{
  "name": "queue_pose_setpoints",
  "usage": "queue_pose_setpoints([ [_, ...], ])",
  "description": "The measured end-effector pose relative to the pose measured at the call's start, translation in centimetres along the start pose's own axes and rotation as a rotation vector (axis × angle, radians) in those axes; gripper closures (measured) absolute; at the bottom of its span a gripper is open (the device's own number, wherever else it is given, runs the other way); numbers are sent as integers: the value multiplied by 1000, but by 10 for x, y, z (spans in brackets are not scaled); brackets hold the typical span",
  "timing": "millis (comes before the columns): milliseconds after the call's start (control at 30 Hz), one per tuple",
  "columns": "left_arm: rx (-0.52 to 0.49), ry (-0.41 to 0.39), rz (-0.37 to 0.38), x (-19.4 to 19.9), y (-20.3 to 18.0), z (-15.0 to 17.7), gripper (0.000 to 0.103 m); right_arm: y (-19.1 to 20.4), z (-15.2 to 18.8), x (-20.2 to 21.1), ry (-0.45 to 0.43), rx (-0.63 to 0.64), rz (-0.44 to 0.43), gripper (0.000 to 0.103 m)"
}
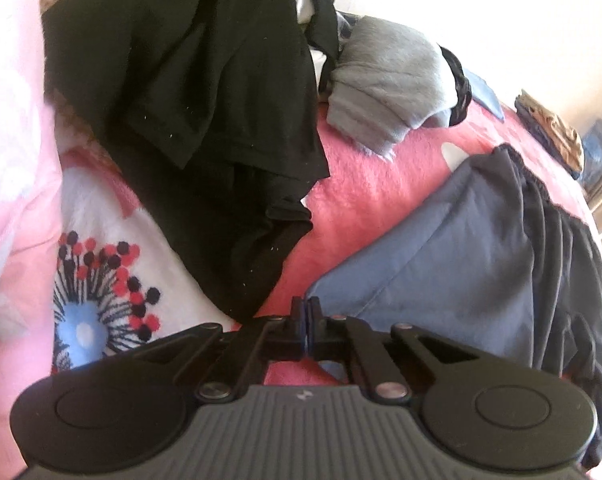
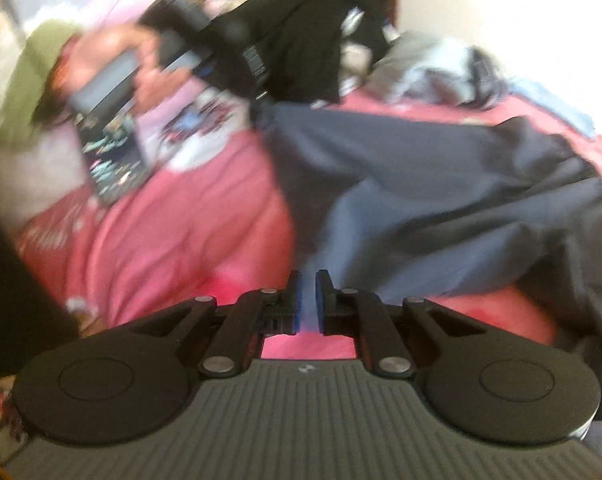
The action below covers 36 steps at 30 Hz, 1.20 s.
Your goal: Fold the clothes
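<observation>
A blue-grey garment (image 1: 441, 248) with a darker gathered part on its right lies on the pink blanket (image 1: 373, 184). My left gripper (image 1: 308, 308) is shut, and its pads pinch the garment's near corner. In the blurred right wrist view the same garment (image 2: 421, 184) stretches across the bed. My right gripper (image 2: 308, 292) is shut on a narrow edge of it, and bluish cloth shows in the slim gap between the pads. The left gripper (image 2: 261, 110) appears there as a dark smear at the garment's far corner, held by a hand (image 2: 149, 76) with a green sleeve.
A black garment (image 1: 201, 100) lies crumpled at the back left, its hem close to the blue-grey one. A grey garment (image 1: 381, 92) is bunched behind. The blanket has a white patch with a blue and red flower (image 1: 97, 304). Stacked things (image 1: 553, 128) stand far right.
</observation>
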<state>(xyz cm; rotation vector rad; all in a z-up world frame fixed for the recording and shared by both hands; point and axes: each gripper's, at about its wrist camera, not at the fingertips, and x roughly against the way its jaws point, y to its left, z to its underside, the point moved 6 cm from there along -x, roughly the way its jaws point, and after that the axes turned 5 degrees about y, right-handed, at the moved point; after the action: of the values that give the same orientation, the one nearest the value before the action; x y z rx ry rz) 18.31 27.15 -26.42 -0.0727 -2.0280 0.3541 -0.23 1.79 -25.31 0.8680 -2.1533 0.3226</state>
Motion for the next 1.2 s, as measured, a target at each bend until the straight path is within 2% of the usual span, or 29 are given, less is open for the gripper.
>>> queue_pose_setpoints([
  [100, 19, 2, 13, 0, 5, -1, 101, -11, 5, 2, 16, -108, -44, 88],
  [133, 17, 7, 11, 0, 6, -1, 101, -19, 7, 4, 12, -171, -59, 79],
  [167, 15, 16, 13, -2, 7, 0, 101, -30, 9, 7, 0, -260, -79, 71],
  [233, 8, 35, 24, -4, 8, 3, 100, -57, 13, 12, -26, -470, -134, 65],
  [267, 5, 45, 30, -6, 8, 4, 96, -72, 17, 13, -39, -593, -171, 60],
  [300, 3, 55, 39, -7, 8, 5, 81, -85, 22, 12, -51, -703, -203, 59],
  [333, 6, 64, 55, -8, 9, 7, 72, -93, 27, 8, -58, -792, -235, 58],
  [367, 8, 64, 64, -8, 9, 7, 56, -100, 33, 4, -63, -877, -266, 58],
  [433, -1, 49, 65, -7, 8, 8, 52, -115, 44, -4, -73, -1046, -329, 58],
  [500, -31, 44, 52, -9, 5, 8, 52, -118, 51, -12, -64, -1142, -381, 58],
  [633, -109, 50, 4, -17, -4, 10, 56, -105, 58, -25, -34, -1221, -462, 58],
  [667, -131, 51, -14, -19, -6, 12, 64, -101, 59, -28, -27, -1222, -468, 59],
  [700, -154, 51, -33, -21, -8, 14, 77, -97, 58, -30, -23, -1214, -467, 59],
  [733, -179, 48, -51, -21, -11, 15, 83, -93, 57, -33, -20, -1205, -466, 61],
  [767, -197, 45, -64, -21, -14, 17, 97, -91, 55, -34, -15, -1194, -464, 72],
  [800, -199, 41, -69, -18, -17, 16, 100, -90, 53, -36, -3, -1191, -471, 82],
  [833, -192, 35, -73, -13, -19, 15, 101, -88, 52, -37, 12, -1189, -479, 101],
  [900, -125, 26, -36, 2, -18, 6, 101, -92, 48, -26, -19, -1207, -490, 101],
  [967, -11, 27, 53, 21, -15, -6, 101, -105, 39, -2, -99, -1229, -507, 101],
  [1033, 55, 54, 101, 31, -13, -14, 101, -118, 32, 26, -176, -1239, -514, 101],
  [1067, 68, 72, 103, 32, -14, -15, 101, -122, 32, 34, -187, -1245, -518, 101],
  [1133, 86, 99, 99, 34, -15, -17, 101, -122, 37, 32, -128, -1301, -533, 101],
  [1200, 73, 102, 69, 36, -17, -16, 101, -118, 39, 33, -125, -1343, -580, 102],
])
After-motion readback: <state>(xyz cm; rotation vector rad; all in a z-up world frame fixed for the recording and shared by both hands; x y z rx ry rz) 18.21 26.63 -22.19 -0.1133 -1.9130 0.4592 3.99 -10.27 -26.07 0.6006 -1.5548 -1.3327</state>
